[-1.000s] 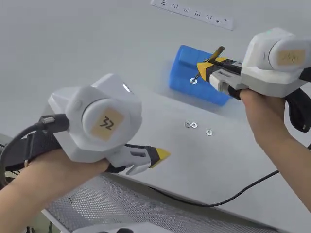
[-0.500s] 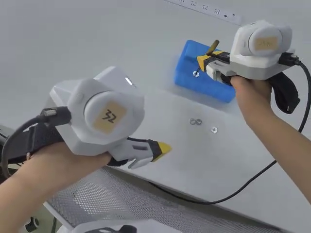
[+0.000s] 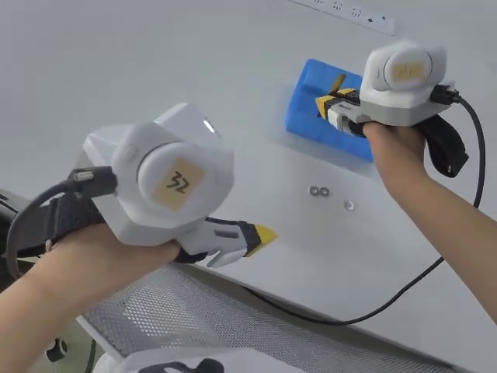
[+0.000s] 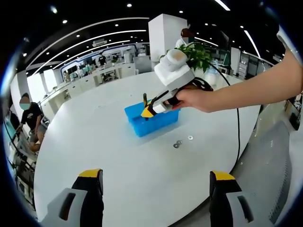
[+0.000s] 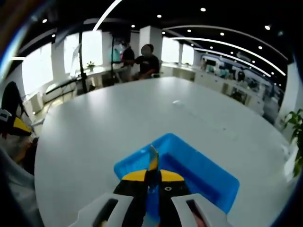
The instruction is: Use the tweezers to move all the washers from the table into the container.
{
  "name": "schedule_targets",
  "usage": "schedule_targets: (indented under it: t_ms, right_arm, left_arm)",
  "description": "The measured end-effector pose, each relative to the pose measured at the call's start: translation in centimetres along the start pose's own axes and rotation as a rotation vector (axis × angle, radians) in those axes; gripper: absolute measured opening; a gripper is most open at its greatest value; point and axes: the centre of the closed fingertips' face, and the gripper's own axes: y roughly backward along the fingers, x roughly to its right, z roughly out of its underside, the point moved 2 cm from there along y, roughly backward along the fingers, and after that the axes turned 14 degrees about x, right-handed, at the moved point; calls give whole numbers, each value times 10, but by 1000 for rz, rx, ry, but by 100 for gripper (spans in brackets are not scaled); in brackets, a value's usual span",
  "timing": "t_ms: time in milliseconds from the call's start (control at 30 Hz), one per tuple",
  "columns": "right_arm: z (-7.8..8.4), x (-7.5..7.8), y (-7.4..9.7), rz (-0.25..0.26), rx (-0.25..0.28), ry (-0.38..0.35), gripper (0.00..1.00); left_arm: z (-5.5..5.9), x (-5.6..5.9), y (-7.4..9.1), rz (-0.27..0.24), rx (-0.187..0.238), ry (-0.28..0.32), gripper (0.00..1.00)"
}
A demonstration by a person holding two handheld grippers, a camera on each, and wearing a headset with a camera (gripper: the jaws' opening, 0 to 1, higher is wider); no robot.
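Note:
My right gripper is shut on brown tweezers and hangs over the blue container at the back of the white table. In the right gripper view the tweezers point down into the container; I cannot tell whether their tip holds a washer. Three small washers lie on the table in front of the container: a touching pair and a single one. My left gripper stands open near the table's front edge with nothing in it. The left gripper view shows the container and the washers.
A power strip lies at the table's far edge. A black cable runs from the right gripper across the table's front right. A grey mesh seat lies below the front edge. People stand at far tables.
The right gripper has moved the tweezers further in over the blue container. The washer that hung at the tweezers' tip no longer shows. The left gripper has stayed put.

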Motion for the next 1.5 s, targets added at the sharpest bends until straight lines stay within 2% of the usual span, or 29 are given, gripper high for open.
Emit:
schedule_targets:
  t_ms: [67,400,500,700,900,1000,1133,1233,1300,1500]
  right_arm:
    - [-5,-1,0,0,16,11,4]
    - [-3,-3,2,-7,31,21,4]
    - [-3,-4,2,-2,31,3,3]
    - [-2,5,-1,20,38,-76,3]
    - [-2,1,-1,16,31,-69,4]
    - [-2,3,0,29,22,-79,5]
    - [-4,5,0,23,21,-81,5]
    - [-9,9,5,37,42,-86,5]
    - [-19,11,11,40,77,-127,5]
    - [-39,10,29,35,125,-131,5]
  left_arm:
    - [0,0,0,0,-1,-1,95]
    - [0,2,-2,7,-2,-6,95]
    - [-1,3,-2,9,0,-9,95]
    - [-3,2,0,6,8,-14,94]
    - [-2,3,2,8,3,-16,95]
    - [-6,4,3,8,9,-15,95]
    - [-12,4,4,5,20,-21,95]
    - [-13,5,4,5,23,-30,95]
    - [-13,5,4,4,25,-33,95]
    - [-15,9,5,7,30,-38,95]
